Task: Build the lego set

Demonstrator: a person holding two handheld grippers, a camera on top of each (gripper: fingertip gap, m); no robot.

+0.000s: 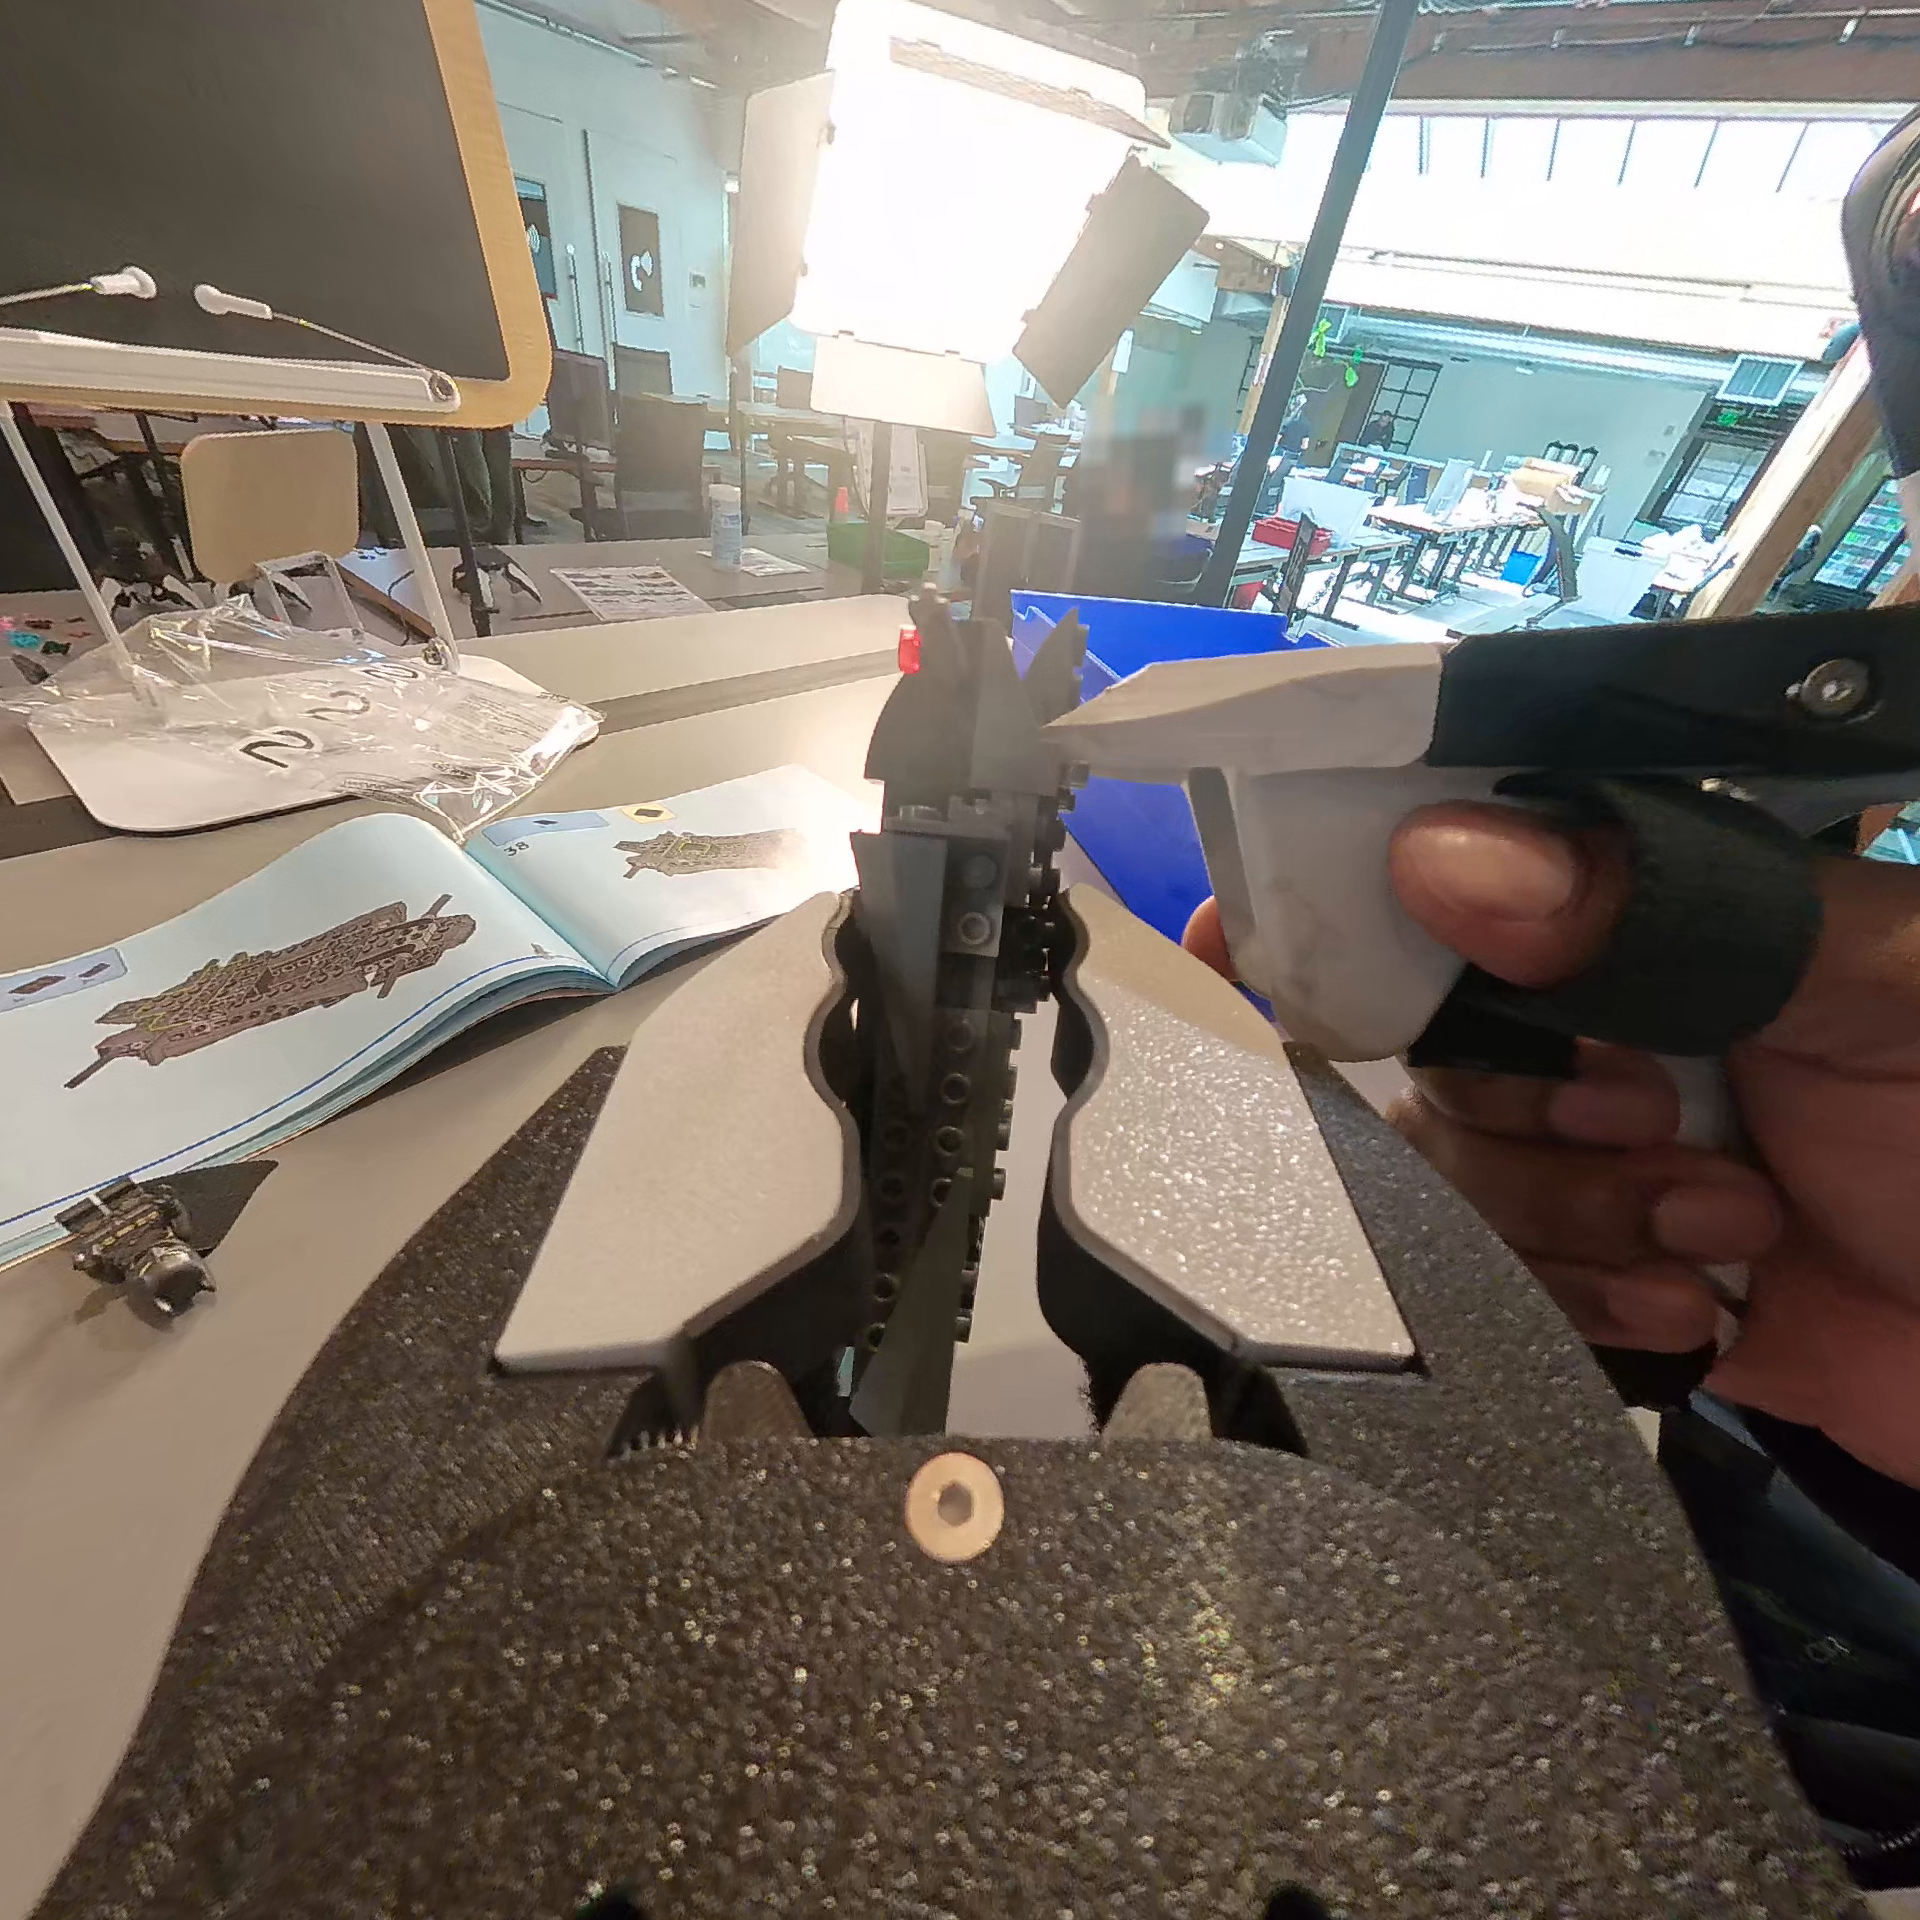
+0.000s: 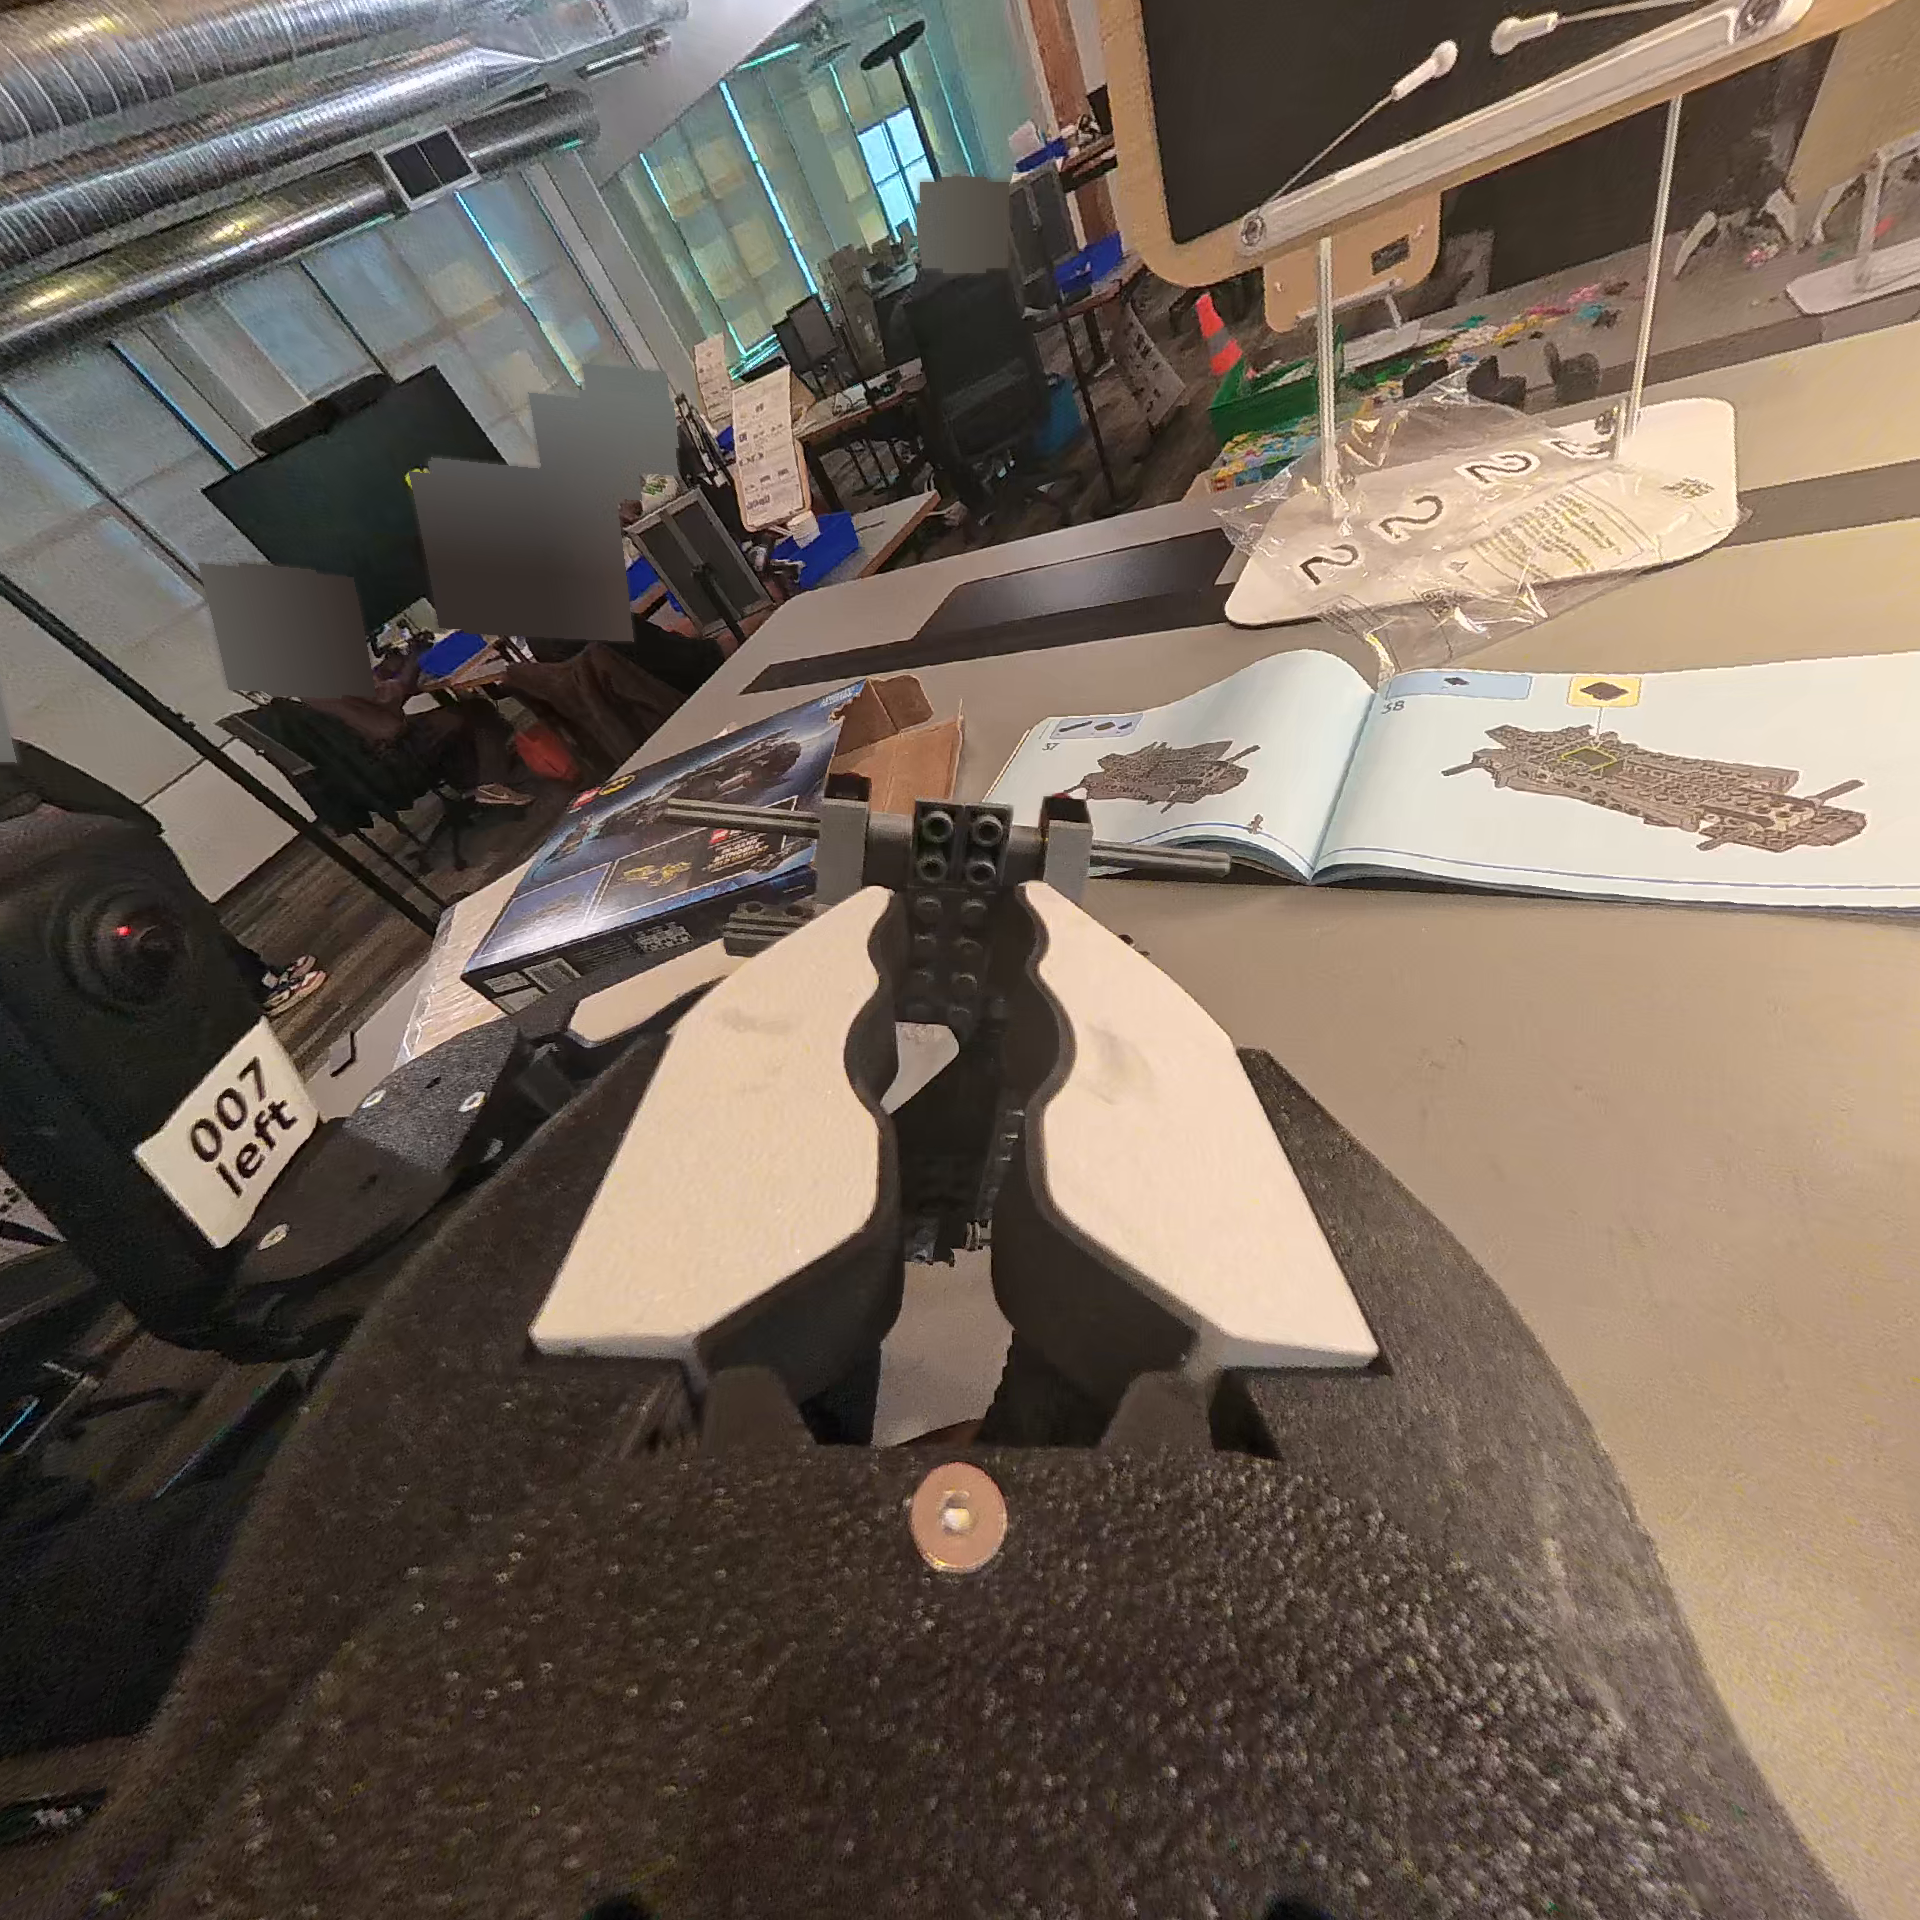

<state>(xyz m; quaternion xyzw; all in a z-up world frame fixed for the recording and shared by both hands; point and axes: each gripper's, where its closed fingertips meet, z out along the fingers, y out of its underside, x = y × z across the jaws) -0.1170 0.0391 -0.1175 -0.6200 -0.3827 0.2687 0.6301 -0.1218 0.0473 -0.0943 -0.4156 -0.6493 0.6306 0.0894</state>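
An open booklet is lying on the grey table, its pale blue pages showing drawings of a dark brick model. A clear bag is lying beyond it over the white foot of a stand, and a small dark brick piece is sitting at the booklet's near edge. A blue bin is standing behind the left gripper, which is clamping a grey brick model held upright. The right gripper is gripping the same model, its studded black plate and side axles poking past the fingertips. In the left view one white finger of the right gripper is touching the model's top from the side, a hand wrapped around the trigger. A blue box with printed logos is lying left of the booklet. The printing is too small to read.
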